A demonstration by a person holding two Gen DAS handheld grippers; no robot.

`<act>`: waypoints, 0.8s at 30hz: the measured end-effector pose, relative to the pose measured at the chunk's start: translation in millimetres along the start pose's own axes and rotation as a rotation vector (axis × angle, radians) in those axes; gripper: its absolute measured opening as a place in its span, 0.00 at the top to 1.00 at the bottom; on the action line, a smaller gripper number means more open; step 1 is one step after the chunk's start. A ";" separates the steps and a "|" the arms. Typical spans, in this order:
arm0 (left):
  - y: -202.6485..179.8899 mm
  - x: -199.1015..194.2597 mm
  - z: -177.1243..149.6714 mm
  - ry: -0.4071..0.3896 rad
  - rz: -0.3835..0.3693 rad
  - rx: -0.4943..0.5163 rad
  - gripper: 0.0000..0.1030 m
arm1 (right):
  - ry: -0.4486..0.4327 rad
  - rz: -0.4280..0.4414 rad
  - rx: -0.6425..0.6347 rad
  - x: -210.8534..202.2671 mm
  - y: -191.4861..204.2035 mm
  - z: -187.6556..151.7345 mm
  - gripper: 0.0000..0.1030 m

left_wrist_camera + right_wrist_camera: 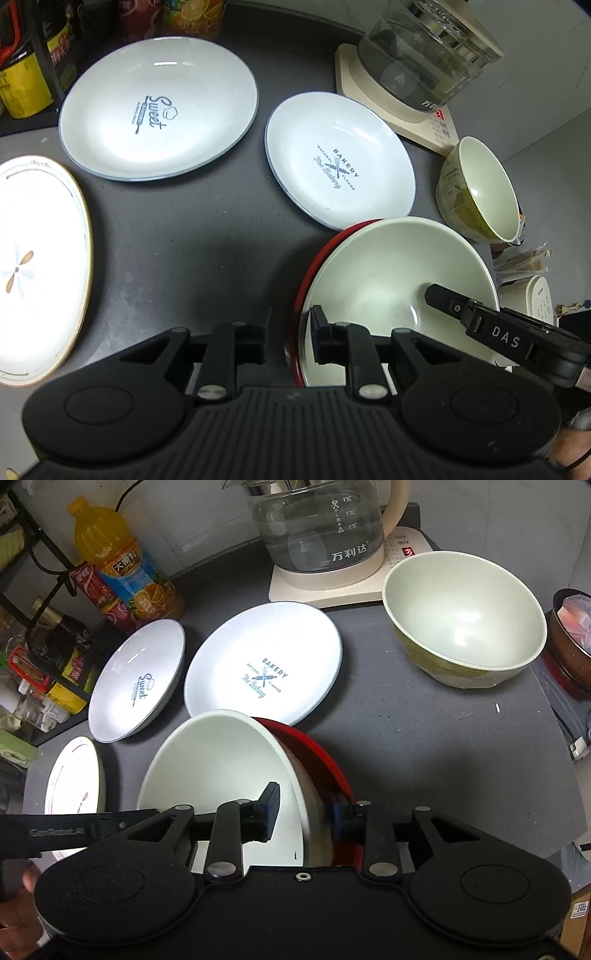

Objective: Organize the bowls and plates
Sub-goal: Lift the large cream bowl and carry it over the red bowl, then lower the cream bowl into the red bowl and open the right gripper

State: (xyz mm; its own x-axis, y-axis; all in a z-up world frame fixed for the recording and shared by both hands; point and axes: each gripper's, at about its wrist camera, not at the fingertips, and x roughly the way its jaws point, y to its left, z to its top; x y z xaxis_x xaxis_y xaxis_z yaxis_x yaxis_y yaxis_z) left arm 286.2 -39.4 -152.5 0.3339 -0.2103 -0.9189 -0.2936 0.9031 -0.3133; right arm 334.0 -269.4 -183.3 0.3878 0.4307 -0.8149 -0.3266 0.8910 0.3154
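Bowls are being handled now: both tongs grasp the pale bowl [221, 760] that sits in the red bowl [317, 753], near the front of the table. Left gripper [288, 332] clenches the left rim, right gripper [304, 812] the right wall. Next move, I think, calls for an even lift toward the green bowl [465, 620], far right.

Pale green-white ceramic bowl [218, 760], tan outside, tilted, nested in a red-rimmed bowl [317, 757] on the dark grey mat. Behind it: white "Bakery" plate [338, 158], flat. Larger white "Sweet" plate [159, 107] beside that. Gold-rimmed white flower plate [37, 266] at mat's edge. Olive-patterned bowl [465, 624] upright, near the "Bakery" plate, apart.
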 end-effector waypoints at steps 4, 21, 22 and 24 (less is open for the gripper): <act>-0.7 1.9 -0.3 -0.001 -0.006 0.001 0.82 | 0.013 0.006 0.002 -6.6 -0.6 -1.7 0.69; -1.7 6.3 7.4 -0.011 -0.039 -0.034 0.85 | -0.079 -0.012 0.027 -39.7 -16.7 2.7 0.59; -2.9 5.0 8.3 -0.011 -0.034 -0.026 0.85 | -0.092 -0.011 0.036 -42.7 -19.8 2.4 0.53; -6.2 0.6 10.8 -0.014 -0.014 -0.012 0.82 | -0.117 -0.013 0.049 -47.3 -25.0 2.0 0.49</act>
State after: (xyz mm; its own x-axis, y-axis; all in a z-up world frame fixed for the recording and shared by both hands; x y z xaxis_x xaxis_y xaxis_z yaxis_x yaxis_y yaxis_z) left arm 297.9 -41.1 -148.6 0.3504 -0.2172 -0.9111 -0.2994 0.8958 -0.3286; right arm 325.5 -311.8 -151.7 0.4904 0.4300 -0.7580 -0.2797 0.9014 0.3305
